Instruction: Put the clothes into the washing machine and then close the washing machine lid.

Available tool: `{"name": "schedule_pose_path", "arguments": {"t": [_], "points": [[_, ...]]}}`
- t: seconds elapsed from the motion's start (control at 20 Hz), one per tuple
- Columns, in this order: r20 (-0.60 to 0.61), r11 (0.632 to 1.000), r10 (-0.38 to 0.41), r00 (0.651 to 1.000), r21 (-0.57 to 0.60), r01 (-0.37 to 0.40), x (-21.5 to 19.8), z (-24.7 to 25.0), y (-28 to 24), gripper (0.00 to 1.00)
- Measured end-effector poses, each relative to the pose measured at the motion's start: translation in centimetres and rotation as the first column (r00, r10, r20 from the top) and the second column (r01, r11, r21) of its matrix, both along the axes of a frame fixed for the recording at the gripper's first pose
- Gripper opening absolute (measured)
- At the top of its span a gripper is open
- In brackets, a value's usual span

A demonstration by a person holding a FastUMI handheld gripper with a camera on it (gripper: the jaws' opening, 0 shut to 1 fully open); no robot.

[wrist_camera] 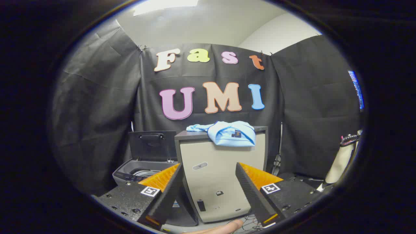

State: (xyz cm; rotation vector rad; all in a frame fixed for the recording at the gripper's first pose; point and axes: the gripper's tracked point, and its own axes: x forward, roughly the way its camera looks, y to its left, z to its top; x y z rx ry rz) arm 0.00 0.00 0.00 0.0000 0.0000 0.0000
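Atop the beige cabinet (224, 169) lies the light blue shirt (231, 132), draped over the front edge, well beyond the gripper (208, 182), whose fingers stand spread wide with nothing between them. Best approach, I'd say: rise to the hanging fold and pinch a thick bunch of cloth, not one thin layer. Just beside the cabinet the washing machine (143, 170) sits low with its lid (152, 144) up, so open room looks good, though the cabinet corner wants care.

gripper view looks level past spread fingers (208, 177); cabinet (224, 175) near ahead
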Motion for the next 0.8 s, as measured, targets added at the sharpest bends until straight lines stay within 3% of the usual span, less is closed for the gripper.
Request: {"name": "schedule_pose_path", "arguments": {"t": [0.8], "points": [[-0.026, 1.0, -0.024, 0.999, -0.006, 0.024, 4.3, 0.2, 0.5, 0.98]]}}
